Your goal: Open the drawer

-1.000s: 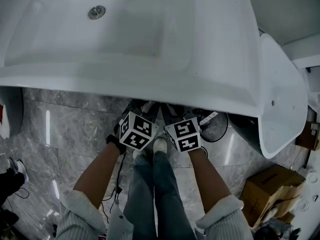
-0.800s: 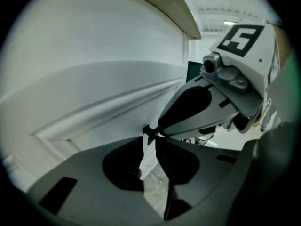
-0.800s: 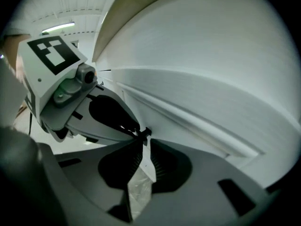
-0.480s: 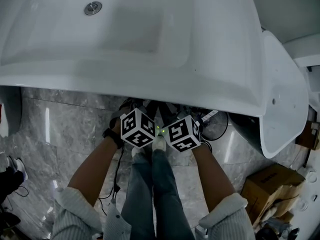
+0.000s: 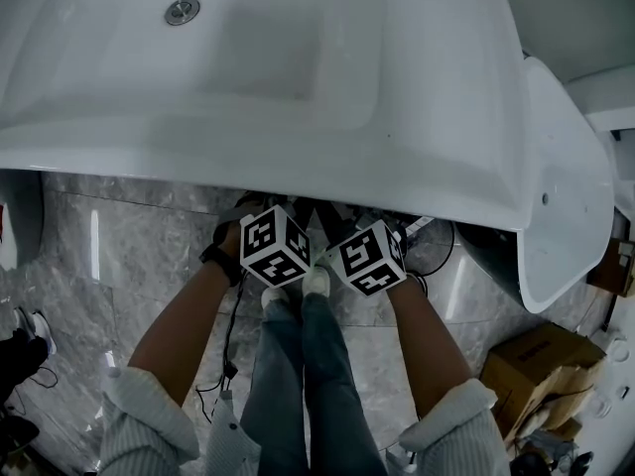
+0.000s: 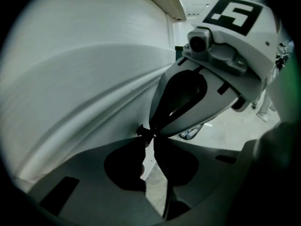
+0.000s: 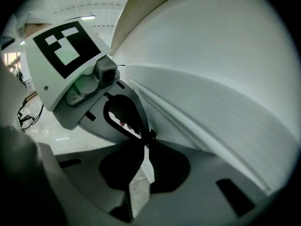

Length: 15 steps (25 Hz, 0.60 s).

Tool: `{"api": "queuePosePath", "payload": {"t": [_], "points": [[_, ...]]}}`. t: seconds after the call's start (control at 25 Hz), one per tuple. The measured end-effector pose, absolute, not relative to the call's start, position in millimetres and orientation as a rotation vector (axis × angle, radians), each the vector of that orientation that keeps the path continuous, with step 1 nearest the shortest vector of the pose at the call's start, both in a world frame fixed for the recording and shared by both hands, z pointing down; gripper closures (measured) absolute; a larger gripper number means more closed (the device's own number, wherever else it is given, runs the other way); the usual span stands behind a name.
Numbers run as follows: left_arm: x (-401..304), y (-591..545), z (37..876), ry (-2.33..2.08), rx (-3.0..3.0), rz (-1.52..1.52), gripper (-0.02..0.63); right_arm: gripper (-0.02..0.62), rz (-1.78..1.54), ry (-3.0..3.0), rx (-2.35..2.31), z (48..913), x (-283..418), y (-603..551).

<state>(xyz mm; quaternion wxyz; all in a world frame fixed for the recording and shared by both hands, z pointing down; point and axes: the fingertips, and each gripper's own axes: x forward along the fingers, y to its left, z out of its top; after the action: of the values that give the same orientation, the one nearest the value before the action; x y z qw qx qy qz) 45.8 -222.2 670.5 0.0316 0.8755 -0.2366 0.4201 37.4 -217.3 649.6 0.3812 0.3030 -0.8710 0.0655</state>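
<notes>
Two-handed, tight under the overhang of a wide white basin (image 5: 298, 117), with its drain (image 5: 182, 10) at the far left. Underfoot, glossy grey veined floor tiles (image 5: 129, 256), streaked with light. At the right, against the basin's end, another white curved fixture (image 5: 566, 196). Lower right, a brown cardboard box (image 5: 541, 365); at the left edge, dark shoes (image 5: 20, 340). Down the middle, jeans (image 5: 308, 385) and a pale shoe (image 5: 317, 284), with ribbed light sleeves (image 5: 149, 415) on both forearms and a black cable (image 5: 230, 345) hanging by the left one.

Left gripper (image 6: 149, 135) and right gripper (image 7: 146, 136) side by side, tips near each other, just beneath the basin's lip. Left: jaw tips pressed together, nothing seen between them, only floor through the wedge behind. Right: the same, tips met, bare. Close beside each, a smooth white face (image 6: 80, 93) crossed by faint lines; cannot tell a drawer apart from the rest of it. From above, drawer hidden under the basin altogether.

No readable words anywhere. Only black-and-white square markers on the cubes (image 5: 273, 247), and a small green light (image 7: 77, 84) on the left gripper's body.
</notes>
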Motion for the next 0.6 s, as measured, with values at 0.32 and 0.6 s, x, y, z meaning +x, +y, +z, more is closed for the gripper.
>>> {"api": "queuePosePath", "payload": {"t": [0.32, 0.6], "points": [[45.1, -217.5, 668.3, -0.741, 2.67, 1.269, 0.546, 0.572, 0.21, -2.212, 0.771, 647.5, 37.4, -213.4], [42.9, -204.1, 668.1, -0.719, 2.652, 1.281, 0.545, 0.572, 0.256, -2.211, 0.778, 646.5, 35.5, -200.8]]}}
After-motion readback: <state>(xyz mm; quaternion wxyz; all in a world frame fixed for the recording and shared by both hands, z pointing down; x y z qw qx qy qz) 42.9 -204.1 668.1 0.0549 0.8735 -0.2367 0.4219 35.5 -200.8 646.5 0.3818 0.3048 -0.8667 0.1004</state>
